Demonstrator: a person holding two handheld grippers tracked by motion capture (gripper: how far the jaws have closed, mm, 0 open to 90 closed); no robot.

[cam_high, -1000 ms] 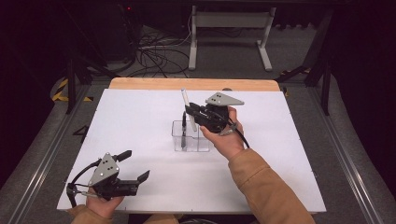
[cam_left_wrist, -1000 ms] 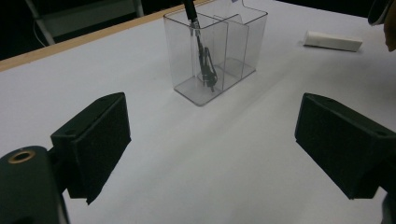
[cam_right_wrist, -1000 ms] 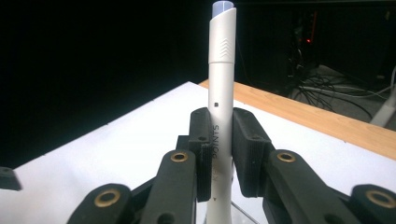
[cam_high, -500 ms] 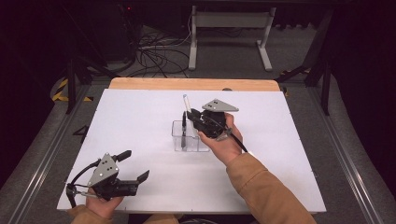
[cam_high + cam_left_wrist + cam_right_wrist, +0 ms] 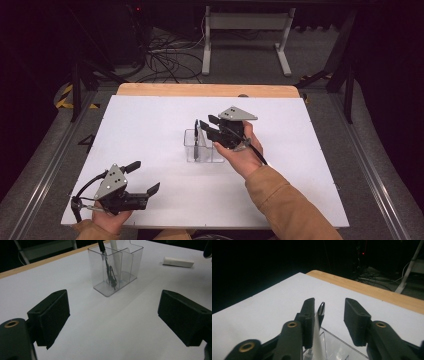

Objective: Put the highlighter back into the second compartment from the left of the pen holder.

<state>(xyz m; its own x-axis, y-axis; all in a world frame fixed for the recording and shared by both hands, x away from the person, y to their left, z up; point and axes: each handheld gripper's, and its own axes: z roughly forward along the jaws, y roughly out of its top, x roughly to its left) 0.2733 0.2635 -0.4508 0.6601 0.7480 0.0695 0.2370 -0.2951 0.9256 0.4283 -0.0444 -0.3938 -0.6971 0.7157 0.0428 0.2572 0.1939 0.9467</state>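
One clear plastic holder [image 5: 202, 146] stands near the middle of the white table [image 5: 150, 130], split into compartments. Two pens stand in it: a black pen [image 5: 107, 265] leaning in the left compartment as the left gripper view shows it, and a white pen [image 5: 318, 340] beside it with a dark, shiny tip. One small white block [image 5: 178, 261] lies flat on the table, well apart from the holder, to its right in the left gripper view.

There are two grippers. The right gripper [image 5: 207, 126] hangs just above the right side of the holder, held by the right hand [image 5: 243, 150], whose tan sleeve reaches in from the near right edge. The hand is turned so the jaws point left across the holder's top. In the right gripper view the jaws have just been opening: the white pen's tip rises between them, close against the left pad [image 5: 309, 312], with a clear gap to the other pad, so the pen is let go and stands in the holder.

The left gripper [image 5: 147, 177] sits low at the near left corner of the table, held level in the left hand [image 5: 107, 217], jaws pointing right. Its jaws are spread wide with only bare table between them, well apart from the holder.
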